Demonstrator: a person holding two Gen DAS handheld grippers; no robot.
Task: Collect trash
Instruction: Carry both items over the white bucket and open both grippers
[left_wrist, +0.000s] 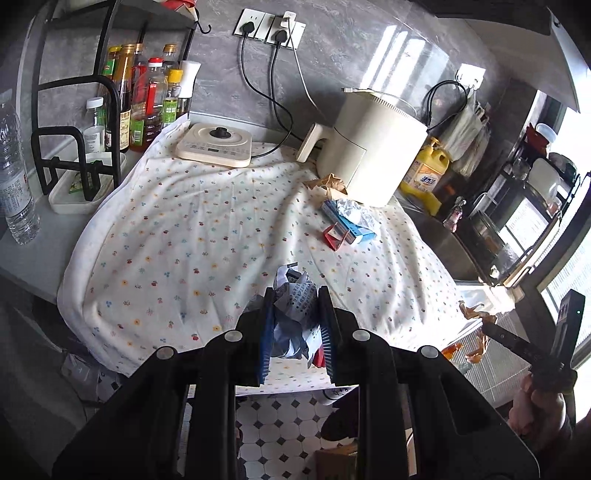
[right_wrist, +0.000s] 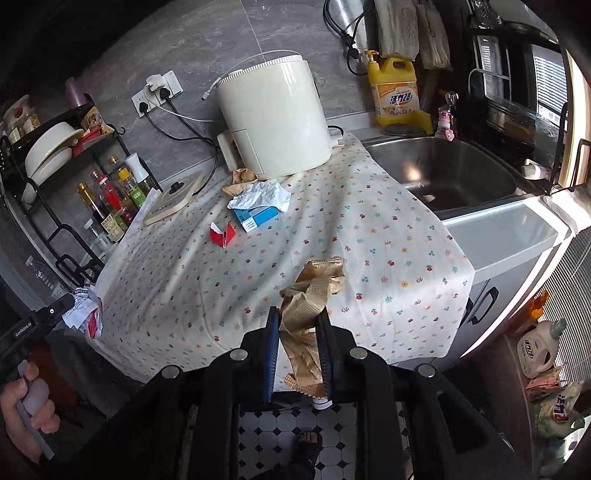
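My left gripper (left_wrist: 295, 295) is shut on a crumpled printed paper wad (left_wrist: 295, 310), held over the near edge of the flowered cloth (left_wrist: 184, 236). My right gripper (right_wrist: 298, 314) is shut on a crumpled brown paper wrapper (right_wrist: 314, 291), also above the cloth's near edge. More trash lies on the cloth by the white appliance (right_wrist: 273, 114): a red folded carton (right_wrist: 222, 233), a blue and white box (right_wrist: 256, 217), crumpled white foil (right_wrist: 260, 195) and a brown paper scrap (right_wrist: 240, 179). The left gripper with its paper wad (right_wrist: 83, 308) shows at the left of the right wrist view.
A steel sink (right_wrist: 443, 173) lies right of the cloth, with a yellow detergent bottle (right_wrist: 395, 92) behind it. A black rack with sauce bottles (left_wrist: 147, 99) and a water bottle (left_wrist: 14, 177) stand at the left. A flat cooker (left_wrist: 216, 144) sits at the back. Tiled floor (right_wrist: 277, 432) lies below.
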